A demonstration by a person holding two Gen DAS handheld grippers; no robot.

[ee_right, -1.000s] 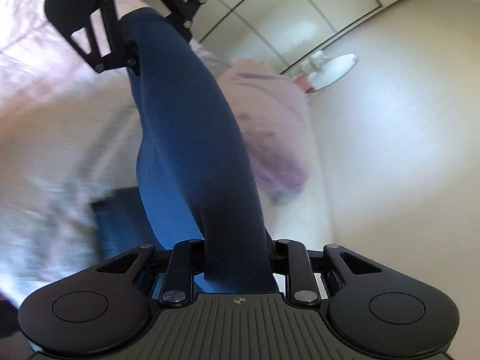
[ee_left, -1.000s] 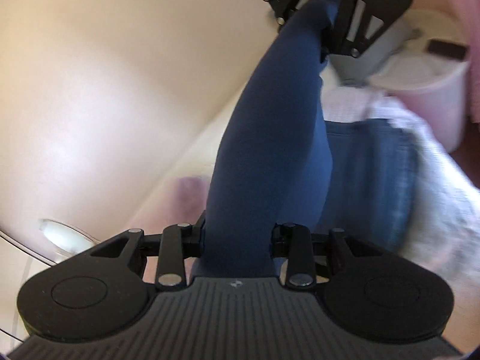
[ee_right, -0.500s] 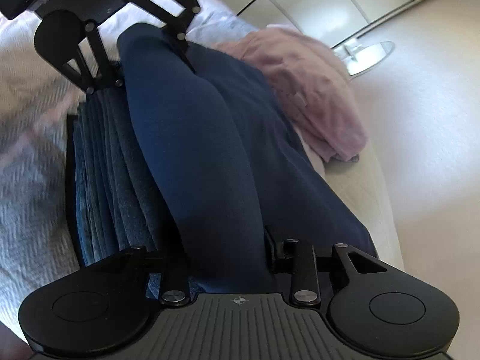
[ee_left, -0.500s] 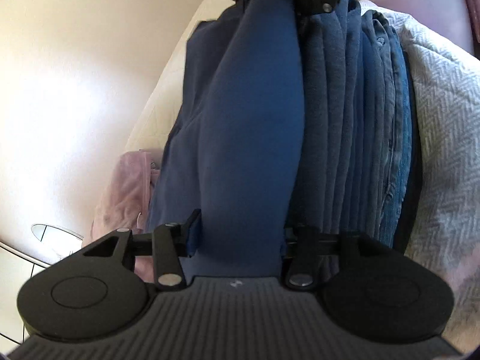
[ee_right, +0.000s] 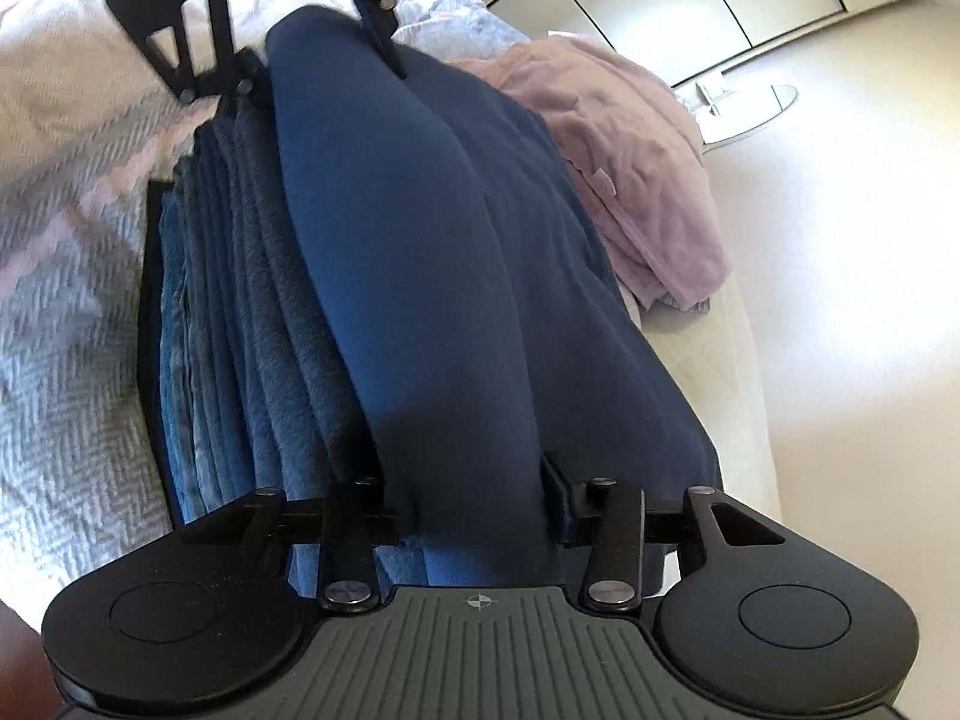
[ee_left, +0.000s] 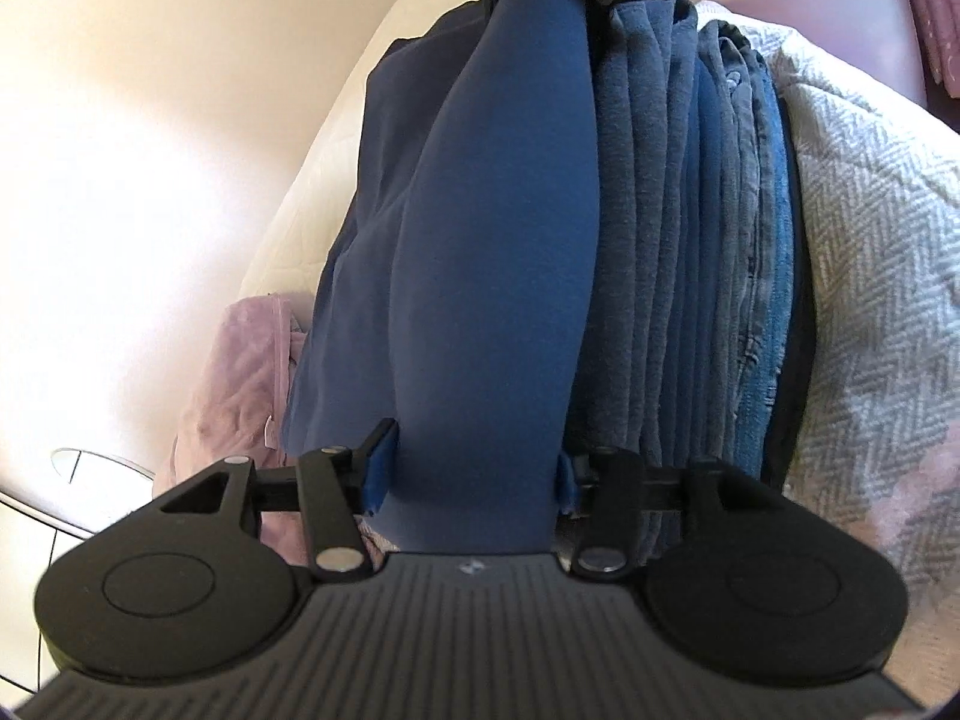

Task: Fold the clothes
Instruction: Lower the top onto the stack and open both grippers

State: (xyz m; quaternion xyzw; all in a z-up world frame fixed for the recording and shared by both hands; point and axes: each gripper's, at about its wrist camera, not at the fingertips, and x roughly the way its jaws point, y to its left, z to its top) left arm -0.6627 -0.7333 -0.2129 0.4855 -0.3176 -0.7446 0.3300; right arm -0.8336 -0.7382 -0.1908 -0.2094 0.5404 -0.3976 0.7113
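Both tongs, left (ee_left: 471,471) and right (ee_right: 480,507), pinch opposite ends of the soft, limp navy garment (ee_left: 498,240) sagging beside the folded blue stack (ee_left: 690,240); gathered edges look safest.

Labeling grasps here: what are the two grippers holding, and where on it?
Both hold the same folded dark blue garment: left gripper is shut on one end of its folded roll, right gripper on the opposite end.

Opposed close views along navy garment (ee_left: 504,228)
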